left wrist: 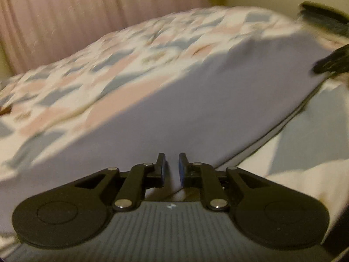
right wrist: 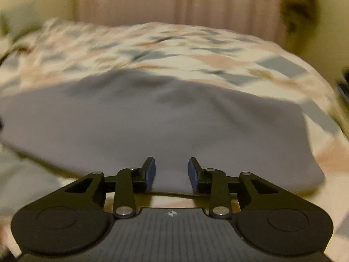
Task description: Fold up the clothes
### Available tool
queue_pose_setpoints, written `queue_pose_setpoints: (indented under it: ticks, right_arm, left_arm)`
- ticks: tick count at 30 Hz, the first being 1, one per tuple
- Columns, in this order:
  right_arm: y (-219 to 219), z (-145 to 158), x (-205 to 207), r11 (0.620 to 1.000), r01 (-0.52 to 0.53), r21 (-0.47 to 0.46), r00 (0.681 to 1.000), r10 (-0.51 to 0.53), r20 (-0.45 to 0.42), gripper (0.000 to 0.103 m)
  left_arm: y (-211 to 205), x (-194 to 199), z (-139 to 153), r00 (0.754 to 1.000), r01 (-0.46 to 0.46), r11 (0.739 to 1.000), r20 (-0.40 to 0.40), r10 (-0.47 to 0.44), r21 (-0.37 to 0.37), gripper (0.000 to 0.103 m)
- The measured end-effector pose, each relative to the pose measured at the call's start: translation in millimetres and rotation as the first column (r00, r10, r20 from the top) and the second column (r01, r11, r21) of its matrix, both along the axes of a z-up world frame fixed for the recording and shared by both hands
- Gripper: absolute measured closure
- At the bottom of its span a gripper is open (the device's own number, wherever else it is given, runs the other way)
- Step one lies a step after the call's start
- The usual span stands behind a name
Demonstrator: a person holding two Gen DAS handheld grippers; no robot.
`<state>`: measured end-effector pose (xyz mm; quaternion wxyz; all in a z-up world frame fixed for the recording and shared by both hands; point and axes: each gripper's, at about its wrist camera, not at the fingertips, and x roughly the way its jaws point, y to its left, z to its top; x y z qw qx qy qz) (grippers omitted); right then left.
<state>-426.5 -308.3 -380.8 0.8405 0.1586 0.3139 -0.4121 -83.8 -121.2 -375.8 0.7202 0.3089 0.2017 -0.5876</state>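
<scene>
We hold a grey garment (right wrist: 152,126) flat on the bed (right wrist: 196,50); left gripper (left wrist: 172,167) slightly parted, right gripper (right wrist: 171,173) half-open, neither gripping; folding stage unclear.

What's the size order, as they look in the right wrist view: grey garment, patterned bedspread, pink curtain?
1. Grey garment and patterned bedspread: look alike in area; the garment is nearer and covers part of the bedspread, so unranked.
2. Pink curtain, smallest, cropped by the frame.

No legible text or numbers anywhere, only a tiny unreadable mark on each gripper body.
</scene>
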Motion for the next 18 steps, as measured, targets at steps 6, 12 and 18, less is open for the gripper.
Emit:
queue_pose_setpoints:
  ticks: [6,12,18]
  right_arm:
    - [-2,0,-22,0.993,0.116,-0.015,0.993,-0.116,0.006,0.051]
    - [13,16,-38,0.967,0.250,0.046,0.960,-0.254,0.115,0.041]
    - [65,54,-46,0.973,0.217,0.080,0.946,-0.230,0.230,0.020]
  left_arm:
    - [9,10,13,0.972,-0.199,0.979,-0.130,0.194,-0.031,0.067]
    - [18,8,20,0.901,-0.393,0.919,-0.183,0.392,0.032,0.067]
    - [46,-40,54,0.863,-0.463,0.886,-0.216,0.456,0.023,0.054]
